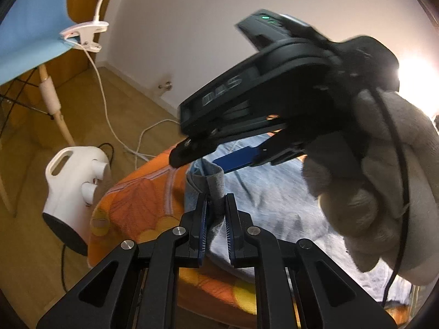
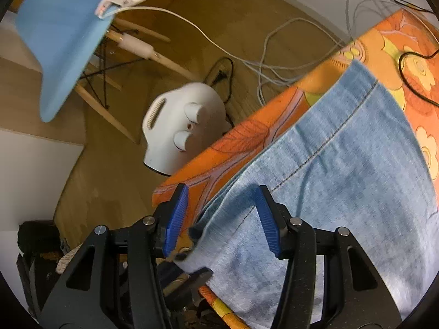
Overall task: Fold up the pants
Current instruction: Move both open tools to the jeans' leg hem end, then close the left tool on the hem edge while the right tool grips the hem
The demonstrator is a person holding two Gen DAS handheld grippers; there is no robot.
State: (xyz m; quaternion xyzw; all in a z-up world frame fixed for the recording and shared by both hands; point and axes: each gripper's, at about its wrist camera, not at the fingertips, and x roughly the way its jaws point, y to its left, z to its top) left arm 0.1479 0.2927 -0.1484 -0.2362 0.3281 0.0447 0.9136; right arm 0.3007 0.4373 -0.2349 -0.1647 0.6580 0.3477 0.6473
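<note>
The orange floral bedspread (image 2: 389,41) is carrying the whole scene, and the light denim pants (image 2: 356,148) are lying flat across it, one edge reaching right to the bed's corner. Down on the wooden floor (image 2: 109,186), a white heater (image 2: 186,134) is sitting just beside that corner, cables trailing near it.

The left tongs (image 1: 215,216) are pinching together on a raised fold of the pants' edge — clamped, fabric standing up between the pads. The right tongs (image 2: 222,219) are hovering with jaws wide apart, straddling the denim edge near the corner, gripping nothing.

My read: the right side needs its own hold before any lift. It is looking wise to close on the same layers the left is holding — catching the bedspread beneath would drag it along.
</note>
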